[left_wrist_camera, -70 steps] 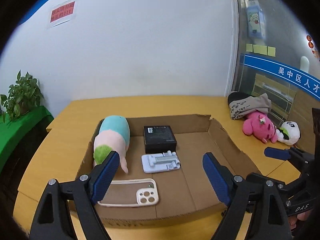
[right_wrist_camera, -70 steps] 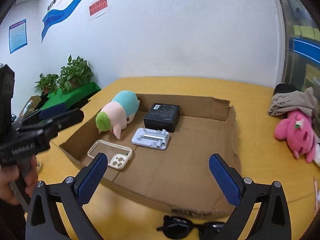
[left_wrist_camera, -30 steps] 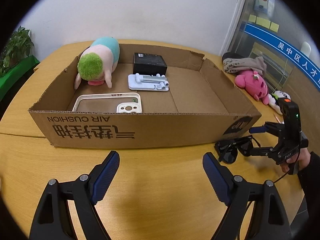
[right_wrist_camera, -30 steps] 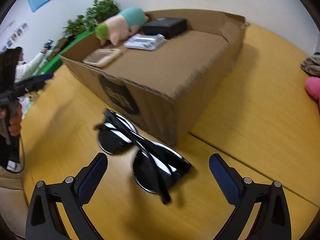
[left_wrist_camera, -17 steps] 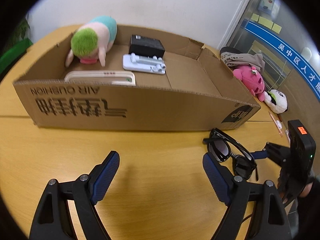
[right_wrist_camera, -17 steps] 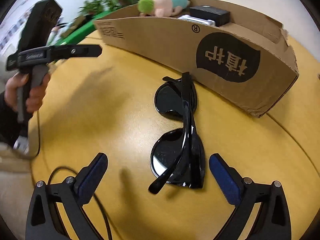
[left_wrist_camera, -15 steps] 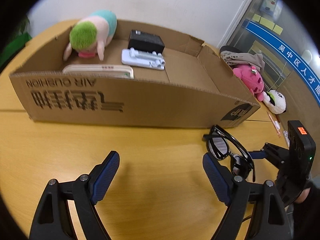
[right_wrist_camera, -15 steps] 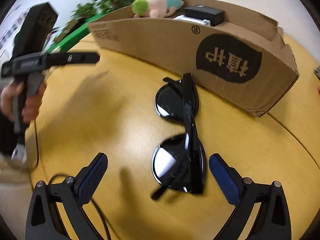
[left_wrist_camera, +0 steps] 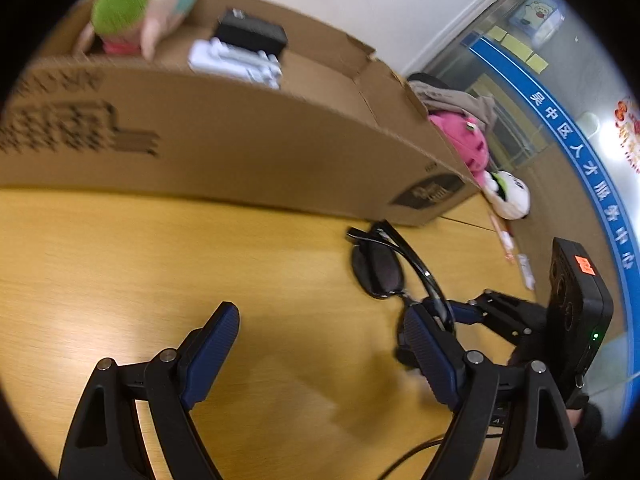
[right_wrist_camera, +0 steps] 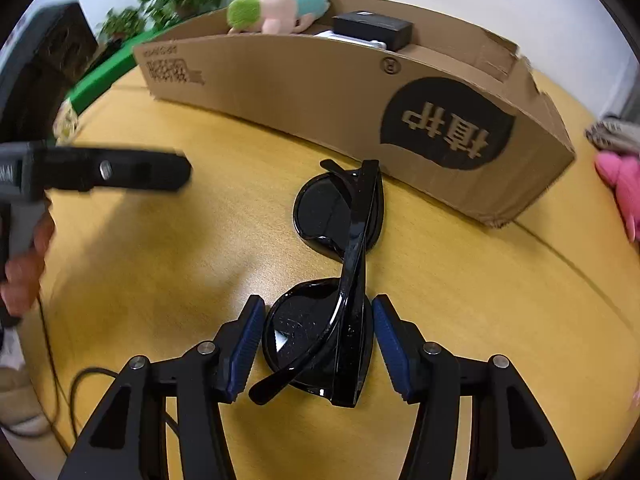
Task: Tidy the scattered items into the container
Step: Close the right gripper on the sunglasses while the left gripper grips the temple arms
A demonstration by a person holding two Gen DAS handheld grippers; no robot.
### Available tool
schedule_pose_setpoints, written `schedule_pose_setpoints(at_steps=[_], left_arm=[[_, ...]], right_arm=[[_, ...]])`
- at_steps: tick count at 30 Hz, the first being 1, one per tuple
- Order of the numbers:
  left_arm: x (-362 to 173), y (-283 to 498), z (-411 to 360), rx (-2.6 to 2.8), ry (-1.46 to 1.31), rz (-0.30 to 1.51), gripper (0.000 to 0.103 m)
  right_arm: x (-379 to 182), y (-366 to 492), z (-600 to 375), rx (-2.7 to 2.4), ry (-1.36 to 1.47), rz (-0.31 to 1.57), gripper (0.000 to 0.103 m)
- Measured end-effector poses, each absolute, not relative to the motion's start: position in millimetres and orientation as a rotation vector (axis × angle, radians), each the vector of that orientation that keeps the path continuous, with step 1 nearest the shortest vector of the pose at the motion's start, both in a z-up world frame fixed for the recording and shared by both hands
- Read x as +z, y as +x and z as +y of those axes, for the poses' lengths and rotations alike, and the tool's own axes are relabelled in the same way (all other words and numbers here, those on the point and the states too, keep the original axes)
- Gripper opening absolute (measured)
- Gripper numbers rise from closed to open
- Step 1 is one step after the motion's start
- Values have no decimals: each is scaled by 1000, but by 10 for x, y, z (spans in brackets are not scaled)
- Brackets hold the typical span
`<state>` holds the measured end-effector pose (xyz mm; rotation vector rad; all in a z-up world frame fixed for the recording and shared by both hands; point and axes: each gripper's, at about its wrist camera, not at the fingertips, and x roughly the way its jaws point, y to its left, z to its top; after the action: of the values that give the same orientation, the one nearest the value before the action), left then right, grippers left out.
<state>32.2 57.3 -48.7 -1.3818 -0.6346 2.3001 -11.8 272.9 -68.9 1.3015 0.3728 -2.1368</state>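
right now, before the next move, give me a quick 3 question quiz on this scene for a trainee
1. True or false: the sunglasses already lie inside the cardboard box.
2. Which gripper has the sunglasses between its fingers?
3. Fill in: the plush toy in the box has a ___ fuzzy end.
Key: 1 false, they lie on the table. 2 the right gripper, its fingers just closing around one lens. 3 green.

Two wrist fisheyes, close, angled down; shared sunglasses (left_wrist_camera: 394, 270), box (right_wrist_camera: 432, 92)
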Motion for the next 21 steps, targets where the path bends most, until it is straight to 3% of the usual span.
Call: schedule_pose_setpoints(at_steps=[4, 7, 9, 12, 21], left_arm=[[-548, 210, 664, 2189, -1352, -752, 84], [-612, 145, 740, 2096, -1362, -839, 70], [-677, 137, 803, 2042, -1397, -859, 35], [-759, 169, 810, 2021, -1431, -892, 10], [-320, 286, 700, 2087, -1314, -883, 7]], right_arm=[[-680, -41, 2859, -2125, 1307, 159, 59], [-674, 81, 2896, -2086, 1306, -19, 59], [-689, 133, 2939, -2057, 1299, -98, 59], [-706, 205, 2959, -2017, 1272, -184, 59], [-496, 338, 2810, -1989, 1159, -217, 59]])
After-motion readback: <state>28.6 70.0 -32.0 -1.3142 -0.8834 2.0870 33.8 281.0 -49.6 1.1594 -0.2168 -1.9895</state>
